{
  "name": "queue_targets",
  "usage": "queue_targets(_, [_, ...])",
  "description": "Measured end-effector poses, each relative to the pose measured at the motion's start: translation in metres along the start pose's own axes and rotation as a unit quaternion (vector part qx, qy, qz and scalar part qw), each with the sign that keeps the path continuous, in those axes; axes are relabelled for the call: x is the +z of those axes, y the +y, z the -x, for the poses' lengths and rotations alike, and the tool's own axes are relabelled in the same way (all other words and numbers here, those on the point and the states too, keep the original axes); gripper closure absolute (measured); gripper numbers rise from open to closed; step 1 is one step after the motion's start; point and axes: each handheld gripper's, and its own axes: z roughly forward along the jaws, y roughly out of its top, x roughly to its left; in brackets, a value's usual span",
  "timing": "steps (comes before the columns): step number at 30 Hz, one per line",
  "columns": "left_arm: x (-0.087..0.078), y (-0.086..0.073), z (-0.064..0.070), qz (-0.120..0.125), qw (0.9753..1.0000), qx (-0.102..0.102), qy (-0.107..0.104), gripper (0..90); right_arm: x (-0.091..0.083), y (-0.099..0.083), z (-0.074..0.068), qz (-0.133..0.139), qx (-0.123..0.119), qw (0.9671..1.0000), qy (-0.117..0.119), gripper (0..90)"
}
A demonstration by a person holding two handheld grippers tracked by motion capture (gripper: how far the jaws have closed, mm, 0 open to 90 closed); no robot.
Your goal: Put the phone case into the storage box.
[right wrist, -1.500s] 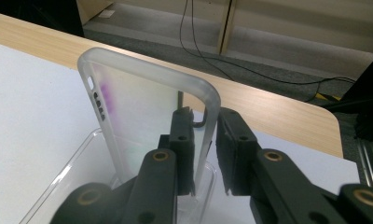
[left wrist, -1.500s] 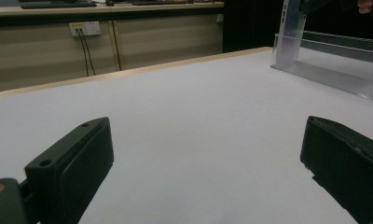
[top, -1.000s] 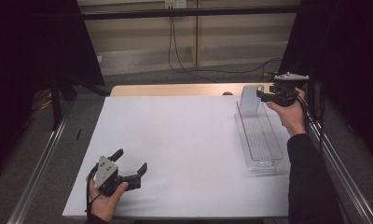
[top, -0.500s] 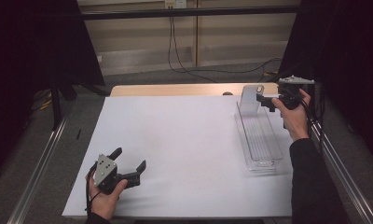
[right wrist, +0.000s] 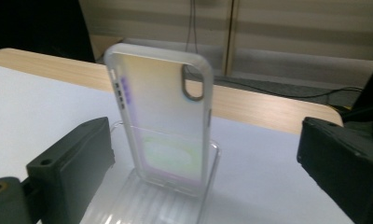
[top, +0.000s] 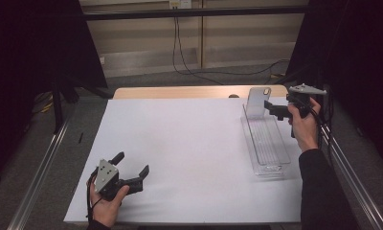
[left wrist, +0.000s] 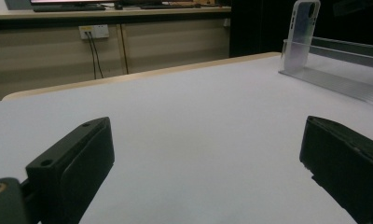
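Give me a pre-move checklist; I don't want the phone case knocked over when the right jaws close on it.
1. Right gripper jaws open: ok.
2. Phone case standing upright at the far end of the clear tray: ok.
3. Case between the jaws: ok, both still apart from it.
4. Case firmly seated in tray: cannot tell.
5. Left gripper open, resting far off on the white table: ok.

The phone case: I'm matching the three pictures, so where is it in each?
High view: the phone case stands upright at the far end of the clear tray, upper right.
Left gripper view: top right, far off.
Right gripper view: centre, ahead of the open right gripper.
Shared landmark: the clear tray.
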Motion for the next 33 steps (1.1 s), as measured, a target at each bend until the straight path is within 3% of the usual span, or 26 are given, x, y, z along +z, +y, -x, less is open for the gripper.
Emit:
queue_targets(2, [0.0, 0.0, -0.001, 0.0, 1.0, -0.003, -0.002, 2.9, -0.002, -0.002, -0.002, 0.007, 0.005, 0.9999, 0.009, 1.4])
queue_targets(11, [0.001, 0.001, -0.001, 0.002, 1.0, -0.002, -0.008, 2.5, -0.015, -0.009, -0.008, 0.04, -0.011, 0.9991, -0.007, 2.8])
queue_targets(14, [0.002, 0.001, -0.001, 0.004, 0.9999, -0.002, -0.011, 2.4, -0.023, -0.01, -0.008, 0.052, -0.002, 0.9986, -0.005, 2.2])
queue_targets(20, [0.006, 0.002, 0.0, 0.003, 0.9998, -0.007, -0.018, 2.4, -0.034, -0.015, -0.01, 0.062, -0.006, 0.998, 0.01, 1.4])
queue_targets(26, [0.005, 0.002, -0.004, 0.003, 0.9999, -0.007, -0.015, 2.4, -0.043, -0.023, -0.013, 0.076, -0.005, 0.9971, 0.007, 1.2])
queue_targets(33, [0.001, 0.002, 0.0, 0.005, 0.9998, -0.01, -0.014, 2.4, -0.057, -0.031, -0.018, 0.09, -0.004, 0.9959, 0.01, 0.8])
